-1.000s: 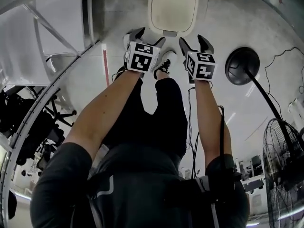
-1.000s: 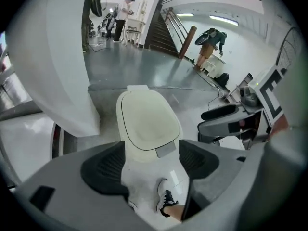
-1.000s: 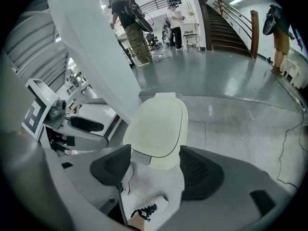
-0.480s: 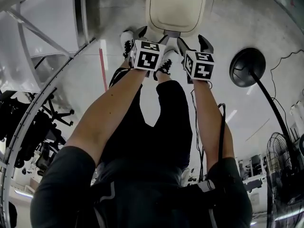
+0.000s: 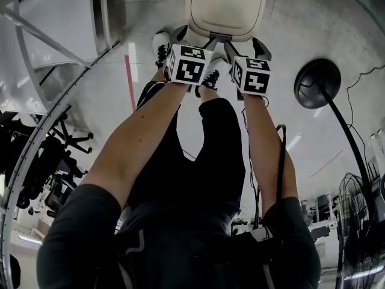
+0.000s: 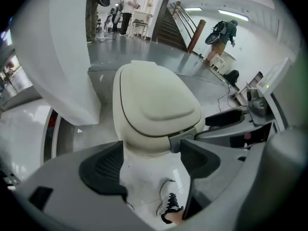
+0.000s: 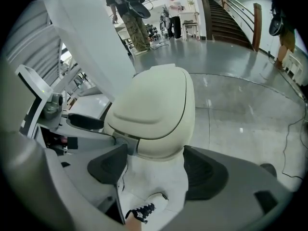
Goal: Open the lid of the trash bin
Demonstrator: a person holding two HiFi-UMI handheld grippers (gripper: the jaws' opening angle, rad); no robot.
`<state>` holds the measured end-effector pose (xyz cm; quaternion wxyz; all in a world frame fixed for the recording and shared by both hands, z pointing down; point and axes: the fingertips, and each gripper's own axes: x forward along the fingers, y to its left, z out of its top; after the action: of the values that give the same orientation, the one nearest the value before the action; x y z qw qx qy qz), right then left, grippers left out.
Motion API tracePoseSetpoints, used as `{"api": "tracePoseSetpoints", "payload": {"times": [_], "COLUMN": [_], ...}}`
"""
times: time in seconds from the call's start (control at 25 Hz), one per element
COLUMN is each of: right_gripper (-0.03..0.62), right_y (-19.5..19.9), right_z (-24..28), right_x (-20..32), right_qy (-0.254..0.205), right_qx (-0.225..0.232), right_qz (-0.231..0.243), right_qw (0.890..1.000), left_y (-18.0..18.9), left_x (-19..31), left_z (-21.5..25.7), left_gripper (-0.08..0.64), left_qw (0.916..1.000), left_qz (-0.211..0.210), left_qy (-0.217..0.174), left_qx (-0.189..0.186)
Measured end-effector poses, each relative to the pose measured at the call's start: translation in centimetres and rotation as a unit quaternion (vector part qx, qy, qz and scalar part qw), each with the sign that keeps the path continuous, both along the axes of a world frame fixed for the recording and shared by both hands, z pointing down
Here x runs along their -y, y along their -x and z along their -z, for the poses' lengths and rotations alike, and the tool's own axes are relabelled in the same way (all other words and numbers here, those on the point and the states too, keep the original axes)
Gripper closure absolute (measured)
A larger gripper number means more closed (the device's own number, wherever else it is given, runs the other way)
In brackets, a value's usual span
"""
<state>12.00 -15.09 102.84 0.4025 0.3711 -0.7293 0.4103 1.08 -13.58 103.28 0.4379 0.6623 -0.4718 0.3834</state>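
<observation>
The trash bin [image 5: 225,8] stands on the floor at the top of the head view, its cream lid [image 6: 156,102] closed, with a grey catch [image 6: 180,139] at the lid's near edge. My left gripper [image 5: 194,39] hangs just above that near edge and points steeply down. Its jaws are opening, and nothing is pressed between the pads [image 6: 103,167]. My right gripper [image 5: 246,46] is beside it, open, and the bin's front wall [image 7: 154,177] shows between its pads [image 7: 202,172]. Neither gripper touches the lid [image 7: 151,112].
The person's white shoe with black laces [image 6: 169,207] is planted at the bin's foot. A standing fan's round black base [image 5: 317,83] and pole are to the right, with cables on the floor. A white panel [image 6: 53,57] rises left of the bin. People stand far off.
Both grippers have sunk towards the bin's near edge, and their jaws have spread a little. The lid stays closed.
</observation>
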Motion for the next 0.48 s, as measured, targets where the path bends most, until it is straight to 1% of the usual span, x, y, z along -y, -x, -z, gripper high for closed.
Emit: {"api": "tracePoseSetpoints", "payload": {"times": [0.12, 0.24, 0.36, 0.48], "right_gripper": [0.227, 0.207, 0.201, 0.201], "right_y": [-0.41, -0.47, -0.52, -0.62], "right_z": [-0.32, -0.61, -0.75, -0.33], "right_x": [-0.07, -0.04, -0.13, -0.14], "right_qy": [0.009, 0.017, 0.019, 0.009], "right_qx": [0.001, 0.002, 0.002, -0.012], "right_qz": [-0.01, -0.023, -0.034, -0.024], "right_qw": [1.0, 1.0, 0.999, 1.0], "left_y": [-0.14, 0.0, -0.06, -0.19], "left_x": [-0.17, -0.09, -0.02, -0.17], "left_z": [-0.27, -0.21, -0.26, -0.21], "left_gripper": [0.195, 0.193, 0.193, 0.193], "left_qw": [0.9999, 0.9999, 0.9998, 0.9997], "left_qz": [0.008, 0.0, -0.007, -0.009], "left_qy": [0.003, -0.008, -0.017, -0.005], "left_qx": [-0.012, -0.007, -0.006, -0.022]}}
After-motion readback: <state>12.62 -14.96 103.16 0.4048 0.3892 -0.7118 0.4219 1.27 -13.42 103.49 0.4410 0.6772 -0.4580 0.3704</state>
